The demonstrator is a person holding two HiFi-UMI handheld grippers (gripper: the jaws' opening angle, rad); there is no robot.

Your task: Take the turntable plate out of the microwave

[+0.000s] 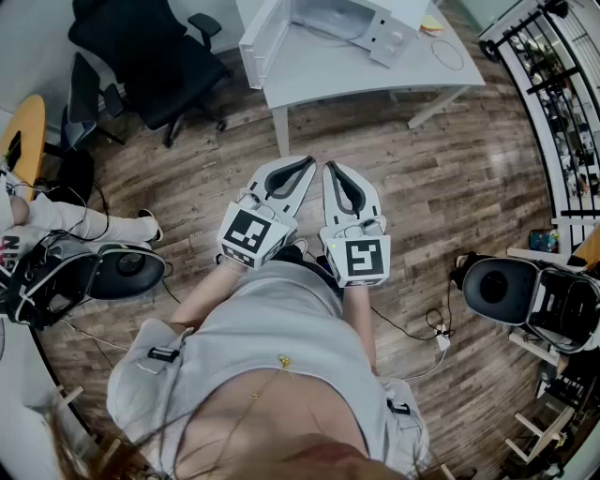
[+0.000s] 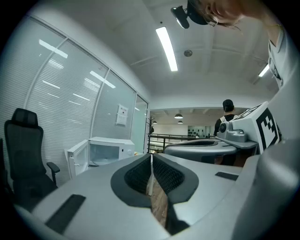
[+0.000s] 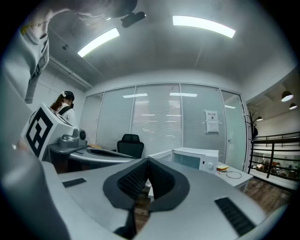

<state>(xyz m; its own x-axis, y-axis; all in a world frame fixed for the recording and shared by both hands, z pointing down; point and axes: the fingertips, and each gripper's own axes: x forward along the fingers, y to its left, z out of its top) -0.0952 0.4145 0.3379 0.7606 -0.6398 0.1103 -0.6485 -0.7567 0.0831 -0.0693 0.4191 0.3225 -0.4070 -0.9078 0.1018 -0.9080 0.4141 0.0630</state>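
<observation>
left tool (image 1: 302, 165) and right tool (image 1: 335, 169) side by side above wood floor (image 1: 450, 178), both pinched tight, empty. microwave (image 1: 330, 21) well ahead on white table (image 1: 375, 75), door (image 1: 262, 42) swung open. turntable plate probably inside, too small to make out.

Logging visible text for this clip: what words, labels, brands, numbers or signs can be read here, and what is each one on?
No text can be read in any view.
Paper notice on the glass wall: print too small to read.
Microwave: no legible brand or label.
Left gripper and right gripper: only black-and-white square markers, no words.
</observation>
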